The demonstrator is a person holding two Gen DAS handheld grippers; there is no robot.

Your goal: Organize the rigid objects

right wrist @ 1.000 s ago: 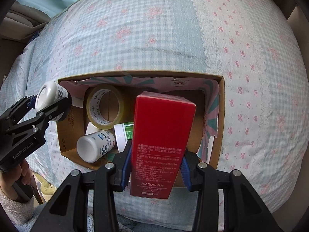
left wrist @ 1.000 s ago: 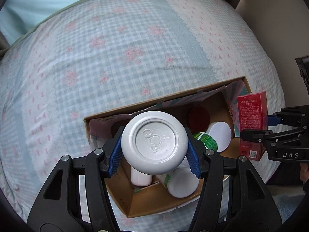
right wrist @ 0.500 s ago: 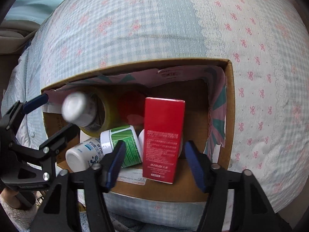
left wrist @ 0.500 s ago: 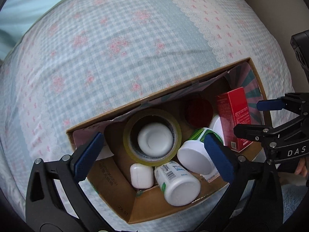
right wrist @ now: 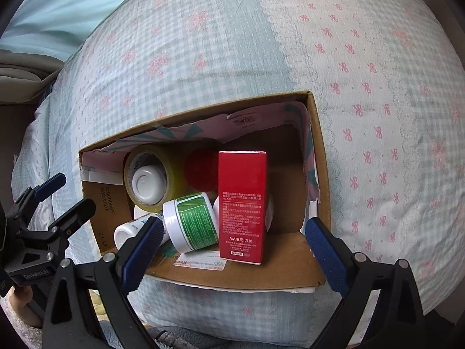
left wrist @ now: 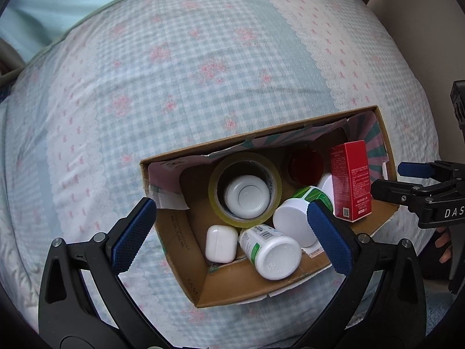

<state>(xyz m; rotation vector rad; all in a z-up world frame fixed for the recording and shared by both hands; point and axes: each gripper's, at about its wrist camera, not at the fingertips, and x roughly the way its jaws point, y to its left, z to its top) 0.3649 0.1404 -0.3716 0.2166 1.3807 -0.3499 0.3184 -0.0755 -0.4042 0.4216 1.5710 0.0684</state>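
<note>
An open cardboard box [left wrist: 186,273] [right wrist: 322,174] lies on the bed. Inside are a tape roll [left wrist: 215,195] [right wrist: 129,171] with a white bottle [left wrist: 246,195] [right wrist: 148,184] standing in its hole, a red box [left wrist: 350,181] [right wrist: 242,203], a green-labelled jar [left wrist: 296,225] [right wrist: 191,222], a white bottle on its side [left wrist: 271,254] [right wrist: 128,229], a white earbud case [left wrist: 221,242] and a red lid [left wrist: 305,165] [right wrist: 202,171]. My left gripper [left wrist: 231,237] [right wrist: 61,197] is open and empty above the box's near edge. My right gripper [right wrist: 229,254] [left wrist: 407,180] is open and empty over the box's near right side.
The bed cover [left wrist: 203,67] [right wrist: 377,87] with pink flowers and blue checks surrounds the box. A pale wall [left wrist: 436,29] lies to the right and a light blue sheet [left wrist: 58,5] at the far left.
My left gripper let go of the white bottle, which now stands in the tape roll. My right gripper let go of the red box, now inside the box. Both grippers drew back, open.
</note>
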